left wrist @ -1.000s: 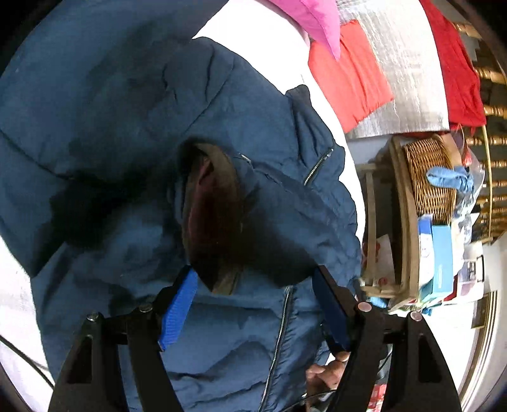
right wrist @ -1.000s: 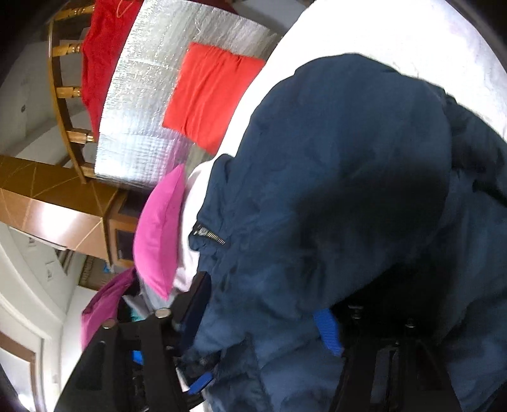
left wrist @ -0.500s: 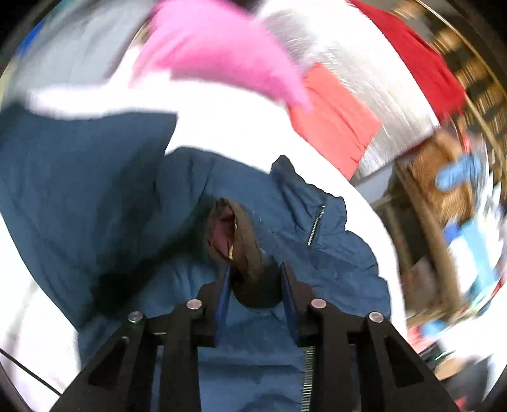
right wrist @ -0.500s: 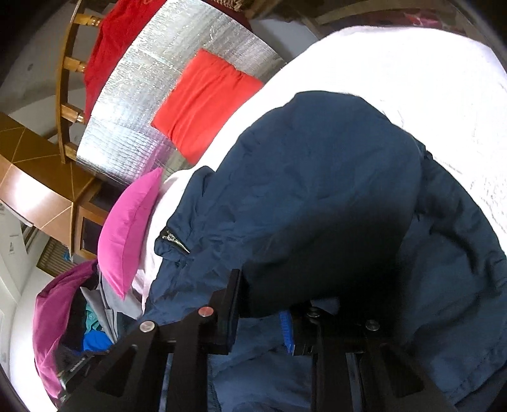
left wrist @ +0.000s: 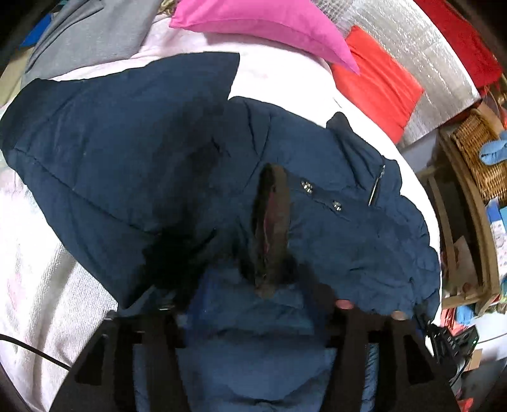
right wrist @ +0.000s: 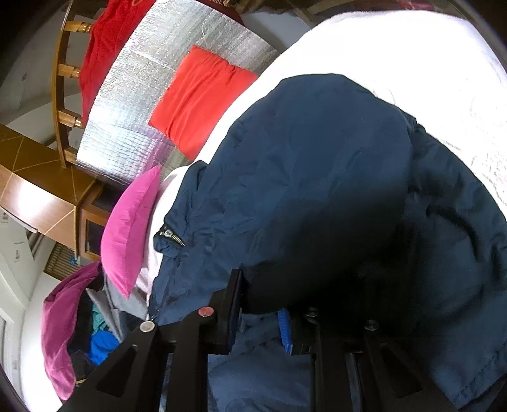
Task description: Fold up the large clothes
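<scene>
On white bedding (left wrist: 38, 285), one navy jacket (left wrist: 126, 152)

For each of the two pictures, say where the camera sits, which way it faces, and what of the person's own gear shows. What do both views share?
Left wrist: on the left gripper, facing down at the jacket; its two fingers show.
Right wrist: on the right gripper, facing down along the jacket; its fingers pinch cloth.
Shared: jacket, pink pillow, red cushion.
</scene>
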### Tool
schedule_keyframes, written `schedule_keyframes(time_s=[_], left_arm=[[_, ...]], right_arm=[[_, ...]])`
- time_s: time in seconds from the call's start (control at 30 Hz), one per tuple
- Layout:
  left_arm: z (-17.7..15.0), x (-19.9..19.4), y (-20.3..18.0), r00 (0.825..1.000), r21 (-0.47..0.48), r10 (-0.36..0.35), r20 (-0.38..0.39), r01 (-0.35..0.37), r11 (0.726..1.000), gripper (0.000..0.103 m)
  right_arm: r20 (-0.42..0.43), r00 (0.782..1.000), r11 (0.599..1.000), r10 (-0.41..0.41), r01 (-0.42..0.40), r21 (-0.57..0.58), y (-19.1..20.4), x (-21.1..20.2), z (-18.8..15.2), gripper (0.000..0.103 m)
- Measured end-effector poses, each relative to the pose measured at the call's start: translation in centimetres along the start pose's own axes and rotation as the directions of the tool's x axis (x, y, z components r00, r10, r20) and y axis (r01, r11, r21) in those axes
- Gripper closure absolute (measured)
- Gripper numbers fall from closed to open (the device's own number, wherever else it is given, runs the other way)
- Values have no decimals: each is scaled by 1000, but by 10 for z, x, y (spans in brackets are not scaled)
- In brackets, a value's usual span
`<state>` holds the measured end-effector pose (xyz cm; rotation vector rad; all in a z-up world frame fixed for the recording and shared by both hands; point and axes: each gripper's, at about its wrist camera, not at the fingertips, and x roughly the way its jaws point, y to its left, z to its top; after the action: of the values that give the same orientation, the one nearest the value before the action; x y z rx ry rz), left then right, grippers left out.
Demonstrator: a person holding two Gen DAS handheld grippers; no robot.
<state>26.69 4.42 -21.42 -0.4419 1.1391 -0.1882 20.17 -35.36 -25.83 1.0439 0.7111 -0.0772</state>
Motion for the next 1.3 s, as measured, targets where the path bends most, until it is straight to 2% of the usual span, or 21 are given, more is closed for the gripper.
schedule_keyframes(time_s=[0.1,0.2,0.33,0.4,0.57,0.63,0.7,0.77,0.87,0.97,1.07,1.13,1.23,1.3], left_arm=[[1,-1,-6,1000,15,16,1,-16,1000,38],[-5,-11,-15,999,68,43,32,-45,997,38],[-14,-31,-28,988,148,77,137,-97,984,37],[-16,-39,-30,981,179,69,179,-101,979,34],[-12,-20,-41,987,206,74,144,-103,973,32],[-11,-5,-43,991,203,83,108,-104,974,30],[-11,14,-41,993,194,108,41,-114,974,30],[-13,25,-40,990,201,140,-1,-137,970,29],[-15,28,-44,987,226,160,13,-159,961,29],[-14,23,-47,991,220,131,28,-134,966,29],[-15,19,-51,989,226,134,61,-144,963,28],[-15,21,-53,986,231,150,67,-162,959,26],[-16,37,-56,978,247,208,30,-209,946,21],[-17,42,-59,971,274,236,31,-235,933,19]], right_arm=[[-30,999,1000,15,-15,2,0,-8,-1,77],[-40,999,999,11,-13,-50,10,-21,-2,77],[-33,999,991,32,-36,-127,27,-42,0,77],[-8,999,989,36,-37,-146,33,-48,5,77],[49,998,989,-27,34,-145,31,-43,23,77],[76,993,982,-91,102,-161,25,-36,30,77],[54,990,980,-128,135,-147,16,-24,34,76],[-5,990,985,-138,136,-108,2,-12,38,77],[-13,991,984,-133,130,-118,2,-19,43,77],[49,991,980,-123,129,-151,7,-38,54,76],[85,987,979,-137,148,-141,8,-45,69,59],[99,982,972,-163,177,-153,7,-41,78,42],[29,967,947,-254,254,-196,3,-15,83,41],[23,962,941,-273,272,-201,3,-10,84,41]])
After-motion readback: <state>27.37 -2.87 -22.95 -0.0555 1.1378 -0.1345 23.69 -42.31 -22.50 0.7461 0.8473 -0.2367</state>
